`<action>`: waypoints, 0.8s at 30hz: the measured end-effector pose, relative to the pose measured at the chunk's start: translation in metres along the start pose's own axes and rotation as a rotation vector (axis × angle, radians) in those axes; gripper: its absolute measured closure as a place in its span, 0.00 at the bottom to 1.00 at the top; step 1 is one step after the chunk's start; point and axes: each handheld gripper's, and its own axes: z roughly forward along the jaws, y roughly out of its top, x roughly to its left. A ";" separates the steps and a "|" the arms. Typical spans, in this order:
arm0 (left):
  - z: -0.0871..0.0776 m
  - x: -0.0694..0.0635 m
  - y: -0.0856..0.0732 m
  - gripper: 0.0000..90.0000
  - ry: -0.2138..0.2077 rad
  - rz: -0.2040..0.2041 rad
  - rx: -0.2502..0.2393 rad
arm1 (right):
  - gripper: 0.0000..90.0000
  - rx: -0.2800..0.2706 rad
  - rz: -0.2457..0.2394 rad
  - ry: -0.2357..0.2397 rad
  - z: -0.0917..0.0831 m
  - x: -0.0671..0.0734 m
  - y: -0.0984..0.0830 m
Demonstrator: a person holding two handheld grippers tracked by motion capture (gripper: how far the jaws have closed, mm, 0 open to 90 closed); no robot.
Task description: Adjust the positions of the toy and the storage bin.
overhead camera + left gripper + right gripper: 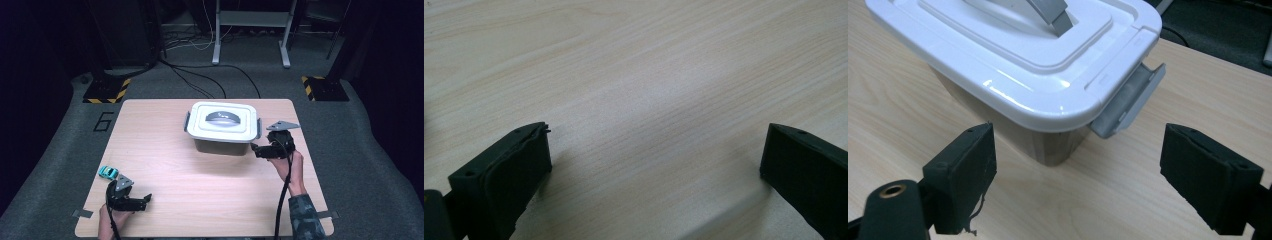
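The right gripper (257,150), jaws apart and holding nothing, faces the box's (222,122) grey side latch (1128,102). Approaching skewed, a jaw could shove the box toward the tabletop's (200,200) far edge. The box sits mid-far, long axis running left–right, latch pointing right.

You have the lidded box (223,127) on the table (200,200), toward its far edge. Your right hand-held gripper (256,150) sits just beside the box's right side; your left hand-held gripper (146,200) rests near the front-left corner, with the toy car (108,172) just behind it.
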 end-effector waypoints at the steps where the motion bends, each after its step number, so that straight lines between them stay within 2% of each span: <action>1: 0.000 0.000 0.000 0.00 0.000 0.001 0.000 | 0.18 0.000 -0.002 0.002 0.002 0.000 0.003; 8: 0.000 0.000 0.000 0.00 0.001 0.004 0.000 | 0.32 -0.020 -0.002 0.018 0.016 -0.006 0.020; 13: 0.000 0.000 0.000 0.00 0.001 0.004 0.000 | 0.45 -0.003 0.001 0.005 0.027 -0.009 0.029; 17: 0.000 0.001 0.001 0.00 0.003 0.005 0.001 | 0.57 0.010 0.004 -0.001 0.035 -0.012 0.032; 22: 0.001 0.000 0.001 0.00 0.008 -0.004 -0.005 | 0.69 0.034 -0.001 0.014 0.044 -0.013 0.032; 24: 0.001 0.000 0.001 0.00 0.009 -0.005 -0.005 | 0.77 0.023 -0.001 0.013 0.044 -0.012 0.032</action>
